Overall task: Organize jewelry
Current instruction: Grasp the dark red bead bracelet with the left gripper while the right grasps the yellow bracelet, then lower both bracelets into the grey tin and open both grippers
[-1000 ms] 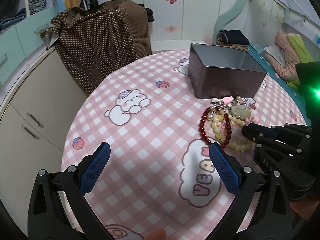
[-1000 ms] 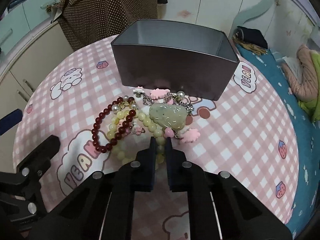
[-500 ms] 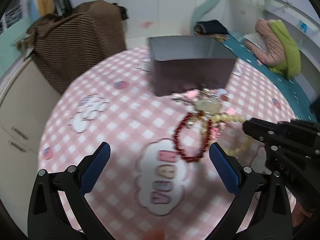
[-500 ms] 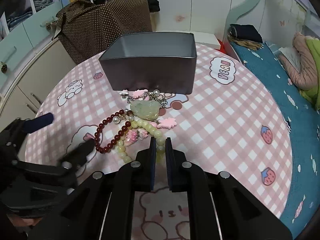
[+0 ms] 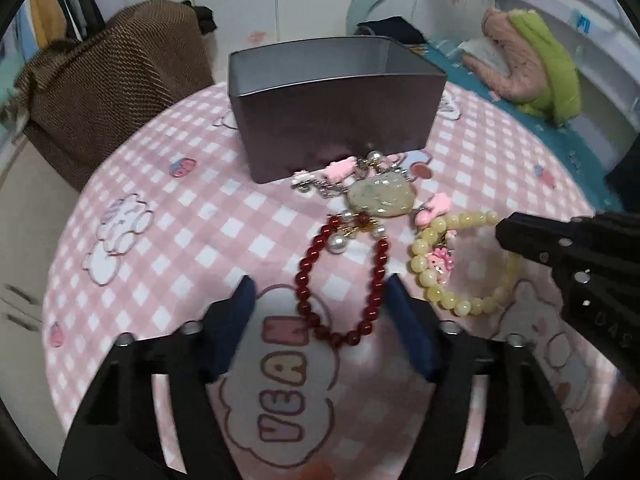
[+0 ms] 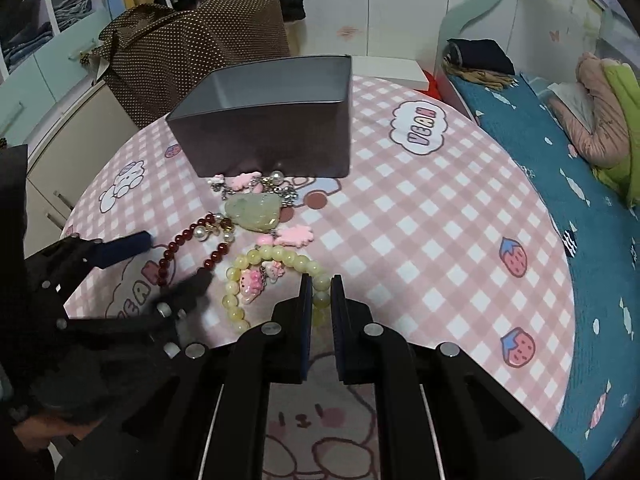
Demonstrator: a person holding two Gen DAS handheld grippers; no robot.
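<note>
**Both grippers down in the jewelry pile**

Standing by the round surface (image 6: 440,216) with the pink checked cloth. The left gripper (image 5: 320,300) has its jaws partly open, blue pads either side of the lower loop of the dark red bead bracelet (image 5: 340,280); the right pad sits just beside the beads on that side, though I can't tell if it's actually touching. Nothing is gripped there.

The right gripper (image 6: 320,296) has its jaws nearly together, pinched on the pale yellow bead bracelet (image 6: 276,276), with a bead or two showing in the narrow gap. That bracelet has a little pink charm (image 6: 252,284) hanging inside its loop, and it lies just right of the red one.

Up beyond both bracelets is a pale green carved pendant (image 6: 252,212) tangled with a silver chain, pearls and pink flower pieces (image 6: 294,236), right against the front wall of the grey tin box (image 6: 272,136). The box is open-topped; what I can see of the inside is bare metal.

Behind the surface there's a brown dotted bag (image 6: 200,40), and a bed (image 6: 560,152) with a teal cover off to the right.
</note>
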